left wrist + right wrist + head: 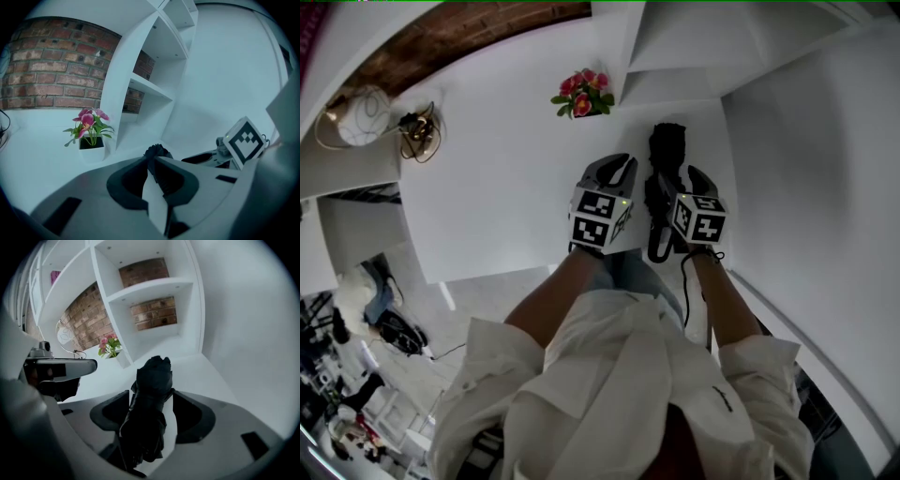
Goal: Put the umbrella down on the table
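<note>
— Black cloth on a white tabletop (487, 187): the folded umbrella (667, 155) looks laid down. What could spoil that?

— The right tool (152, 399). Its jaws stand wide apart and grip nothing, but the umbrella runs lengthwise through the gap between them. On one side bare tabletop shows between cloth and pad. On the other the loose folds sit close against the pad, and I can't tell whether they touch. If the tool comes away crooked, a fold could catch and drag the umbrella off its spot.

— And the left tool (152, 158)?

— Closed on nothing, tips together, just beside the umbrella on its left. The umbrella's far end shows past those tips. A sideways nudge from there could shove it too.

— The flower pot (584, 94)?

— Farther back on the tabletop, apart from both.
</note>
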Demonstrator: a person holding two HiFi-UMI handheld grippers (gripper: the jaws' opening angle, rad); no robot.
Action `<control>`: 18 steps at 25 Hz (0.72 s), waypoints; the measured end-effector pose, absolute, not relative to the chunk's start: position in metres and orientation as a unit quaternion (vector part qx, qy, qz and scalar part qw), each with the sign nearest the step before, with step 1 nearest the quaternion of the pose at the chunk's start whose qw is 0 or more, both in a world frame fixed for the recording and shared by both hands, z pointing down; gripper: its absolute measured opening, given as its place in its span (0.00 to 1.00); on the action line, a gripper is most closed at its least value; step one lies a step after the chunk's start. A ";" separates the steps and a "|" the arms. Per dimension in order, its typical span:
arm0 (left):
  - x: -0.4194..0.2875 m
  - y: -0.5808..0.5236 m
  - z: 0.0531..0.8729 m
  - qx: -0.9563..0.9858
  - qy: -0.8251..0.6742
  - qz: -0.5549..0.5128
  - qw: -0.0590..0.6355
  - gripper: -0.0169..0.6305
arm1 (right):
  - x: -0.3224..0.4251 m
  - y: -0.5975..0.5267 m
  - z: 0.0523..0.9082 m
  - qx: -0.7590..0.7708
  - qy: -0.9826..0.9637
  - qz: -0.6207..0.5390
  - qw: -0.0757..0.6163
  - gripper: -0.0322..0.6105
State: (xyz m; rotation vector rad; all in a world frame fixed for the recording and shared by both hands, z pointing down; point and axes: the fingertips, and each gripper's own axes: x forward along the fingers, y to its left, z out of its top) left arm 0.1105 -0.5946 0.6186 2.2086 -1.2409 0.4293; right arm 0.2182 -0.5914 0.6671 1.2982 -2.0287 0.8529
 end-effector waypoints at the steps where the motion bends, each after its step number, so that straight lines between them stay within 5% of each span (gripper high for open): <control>1: 0.111 -0.593 0.615 0.826 -0.463 0.158 0.280 0.12 | 0.221 -0.590 0.655 0.494 -0.767 0.300 0.279 0.51; 12: 0.095 -0.560 0.544 0.844 -0.464 0.119 0.240 0.12 | 0.266 -0.572 0.505 0.589 -0.784 0.097 0.168 0.09; 18: 0.051 -0.543 0.471 0.839 -0.509 0.062 0.185 0.12 | 0.314 -0.549 0.414 0.648 -0.754 0.067 0.081 0.08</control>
